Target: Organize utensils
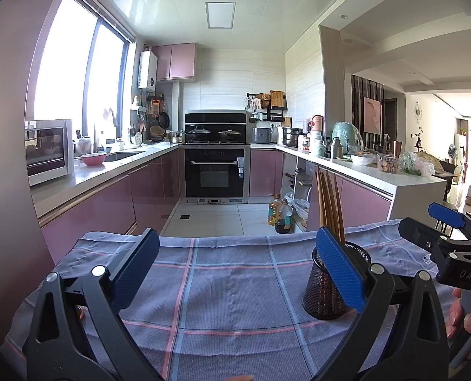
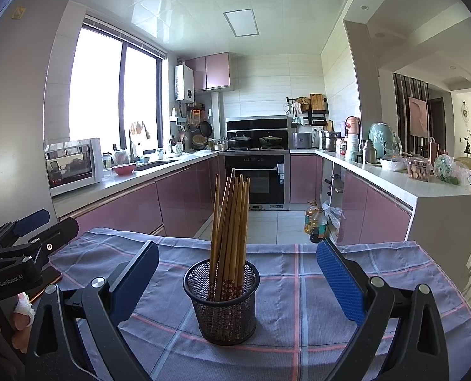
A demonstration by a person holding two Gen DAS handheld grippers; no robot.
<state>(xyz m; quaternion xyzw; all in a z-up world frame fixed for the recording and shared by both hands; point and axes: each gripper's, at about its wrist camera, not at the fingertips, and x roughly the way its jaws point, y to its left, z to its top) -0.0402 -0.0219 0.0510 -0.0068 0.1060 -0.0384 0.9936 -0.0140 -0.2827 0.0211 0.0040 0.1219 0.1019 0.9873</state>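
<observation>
Both my grippers are spread wide with nothing in them. The chopsticks (image 2: 230,231) all stand bundled in the mesh cup (image 2: 222,304), mid-table on the checked cloth (image 2: 299,333), so they look sorted. My right gripper (image 2: 235,273) frames the cup; my left gripper (image 1: 235,265) hangs beside it.
</observation>
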